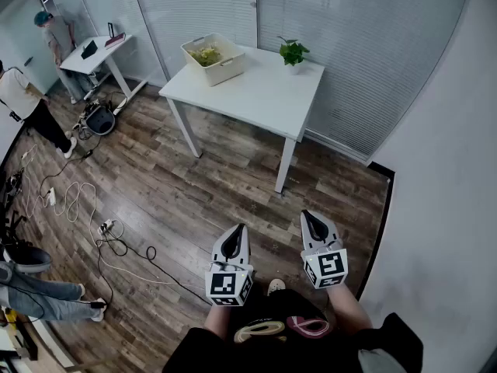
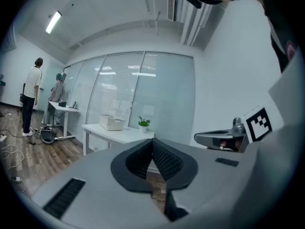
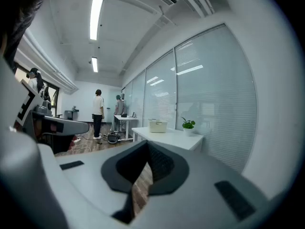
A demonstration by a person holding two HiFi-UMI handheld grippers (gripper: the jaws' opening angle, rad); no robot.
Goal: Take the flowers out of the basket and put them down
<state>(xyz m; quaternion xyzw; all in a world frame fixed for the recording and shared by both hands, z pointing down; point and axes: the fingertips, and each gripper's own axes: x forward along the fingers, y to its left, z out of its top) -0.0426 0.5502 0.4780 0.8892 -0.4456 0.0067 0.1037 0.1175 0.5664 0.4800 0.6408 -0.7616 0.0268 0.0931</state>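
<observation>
Head view: the task is judged not yet begun, since yellow-green flowers (image 1: 206,54) are seen inside the cream rectangular plastic basket (image 1: 227,71) on the white table (image 1: 260,95) at upper centre, while the left gripper (image 1: 233,237) and right gripper (image 1: 313,223) are held at lower centre, well apart from it, jaws pressed together and empty.

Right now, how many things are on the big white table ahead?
2: the basket holding the flowers at its far left end, and a potted plant to the right of it. Nothing looks hidden.
</observation>
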